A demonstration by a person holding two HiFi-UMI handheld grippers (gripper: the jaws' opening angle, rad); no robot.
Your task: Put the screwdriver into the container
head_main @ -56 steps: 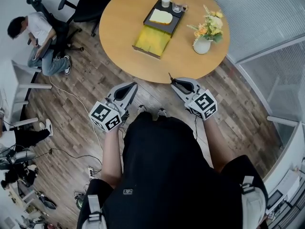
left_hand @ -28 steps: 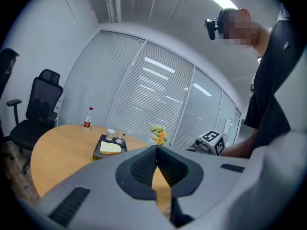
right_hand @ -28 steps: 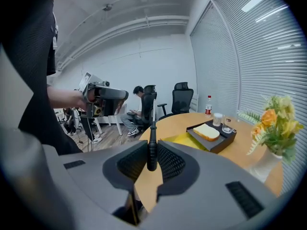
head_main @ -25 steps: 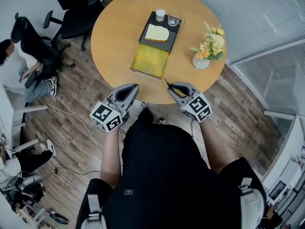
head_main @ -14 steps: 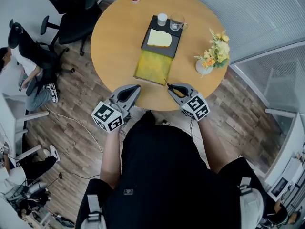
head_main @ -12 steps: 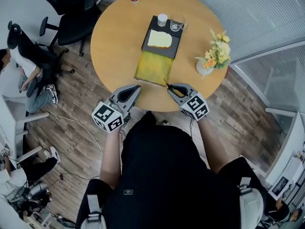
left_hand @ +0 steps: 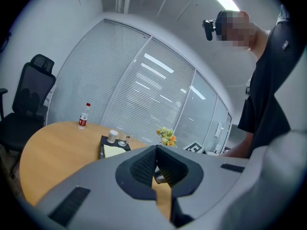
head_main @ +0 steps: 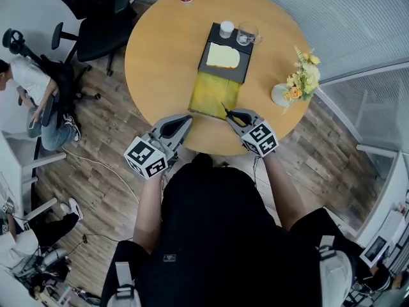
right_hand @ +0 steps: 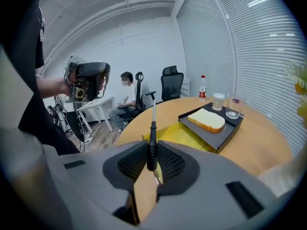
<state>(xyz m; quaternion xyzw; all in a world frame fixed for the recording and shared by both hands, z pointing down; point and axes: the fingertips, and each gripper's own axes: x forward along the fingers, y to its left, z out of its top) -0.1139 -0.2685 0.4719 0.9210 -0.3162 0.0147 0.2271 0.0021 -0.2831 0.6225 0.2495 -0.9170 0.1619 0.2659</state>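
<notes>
Right gripper view: right gripper [right_hand: 152,161] clamps the screwdriver [right_hand: 152,139] upright over the round table's [head_main: 163,50] near edge — left gripper [left_hand: 156,166], jaws together, just off that edge.

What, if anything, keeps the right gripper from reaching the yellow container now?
Probably nothing, so yes, it looks reachable. The right gripper, shut on the screwdriver, hovers at the near edge of the container, with nothing between.
</notes>
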